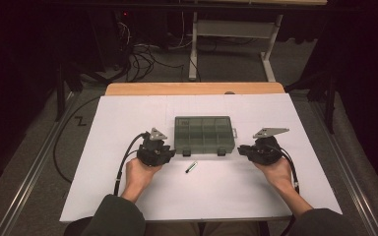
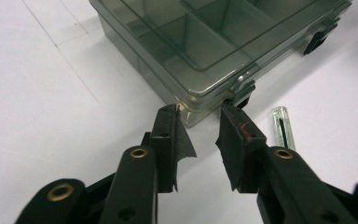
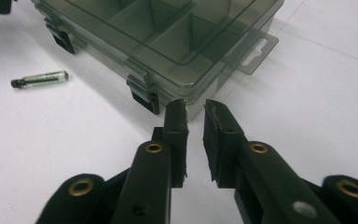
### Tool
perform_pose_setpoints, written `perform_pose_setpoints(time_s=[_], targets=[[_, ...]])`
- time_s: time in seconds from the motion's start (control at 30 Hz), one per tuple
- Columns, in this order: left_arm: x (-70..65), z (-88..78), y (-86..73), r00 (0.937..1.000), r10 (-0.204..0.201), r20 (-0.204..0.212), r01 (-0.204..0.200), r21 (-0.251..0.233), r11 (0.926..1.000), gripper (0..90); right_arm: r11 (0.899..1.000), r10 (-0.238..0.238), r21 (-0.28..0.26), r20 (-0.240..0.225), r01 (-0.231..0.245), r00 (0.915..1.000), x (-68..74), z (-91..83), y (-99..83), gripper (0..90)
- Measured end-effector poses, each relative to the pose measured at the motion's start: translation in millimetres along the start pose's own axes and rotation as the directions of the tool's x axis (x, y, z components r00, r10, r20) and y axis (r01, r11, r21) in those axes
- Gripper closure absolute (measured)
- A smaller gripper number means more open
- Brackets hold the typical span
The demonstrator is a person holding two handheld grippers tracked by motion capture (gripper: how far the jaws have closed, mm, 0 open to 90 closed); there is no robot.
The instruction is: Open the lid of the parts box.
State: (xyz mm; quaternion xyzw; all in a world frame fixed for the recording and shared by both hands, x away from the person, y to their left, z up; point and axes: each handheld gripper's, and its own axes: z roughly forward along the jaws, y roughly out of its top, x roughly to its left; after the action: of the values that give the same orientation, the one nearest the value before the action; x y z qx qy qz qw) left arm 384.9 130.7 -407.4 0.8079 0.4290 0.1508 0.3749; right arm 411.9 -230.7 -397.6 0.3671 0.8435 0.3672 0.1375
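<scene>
High view: compartment box lay shut mid-table, long axis crosswise | left gripper and right gripper flanked its front corners, jaws narrowly parted, holding nothing | vial nearer left.

No readable text, label, brand or number anywhere. The smoky transparent plastic compartment box carries no legible print on lid or walls; a faint rectangular patch at its far left corner in the high view is too small to read. The small clear glass vial with dark cap, lying on the white bench sheet just in front of the box, shows dark content or markings, unreadable. Red scuff marks on one black pad in the left gripper view are smears, not characters. A black Z-shaped mark on the grey floor, left of the bench, looks like tape rather than a letter.
</scene>
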Motion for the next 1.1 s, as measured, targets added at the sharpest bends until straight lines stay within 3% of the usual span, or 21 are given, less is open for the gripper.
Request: perform_pose_setpoints(time_s=[0.33,0.47,0.57,0.73,1.1], targets=[[-0.1,3.9,8.4,0.9988,0.035,-0.033,-0.031,0.103,0.9942,77.4,0.997,-0.035,0.067,-0.006,0.035,0.9994,-2.3,4.1,6.9,90.0],[-2.1,7.8,11.3,0.9969,0.06,-0.052,-0.052,0.137,0.9892,80.6,0.995,-0.037,0.092,-0.005,0.038,0.9993,-2.8,5.6,10.1,90.0],[-4.0,9.5,14.4,0.9918,0.095,-0.085,-0.081,0.162,0.9835,82.5,0.994,-0.039,0.106,-0.006,0.039,0.9992,-3.1,7.6,12.1,90.0],[-5.3,12.3,17.8,0.9933,0.095,-0.066,-0.082,0.182,0.9798,84.5,0.988,-0.055,0.147,-0.008,0.055,0.9985,-2.4,12.2,15.6,90.0],[-6.7,15.4,19.5,0.9948,0.087,-0.054,-0.076,0.179,0.981,84.0,0.984,-0.066,0.167,-0.011,0.067,0.9978,-0.2,16.3,18.6,90.0]])
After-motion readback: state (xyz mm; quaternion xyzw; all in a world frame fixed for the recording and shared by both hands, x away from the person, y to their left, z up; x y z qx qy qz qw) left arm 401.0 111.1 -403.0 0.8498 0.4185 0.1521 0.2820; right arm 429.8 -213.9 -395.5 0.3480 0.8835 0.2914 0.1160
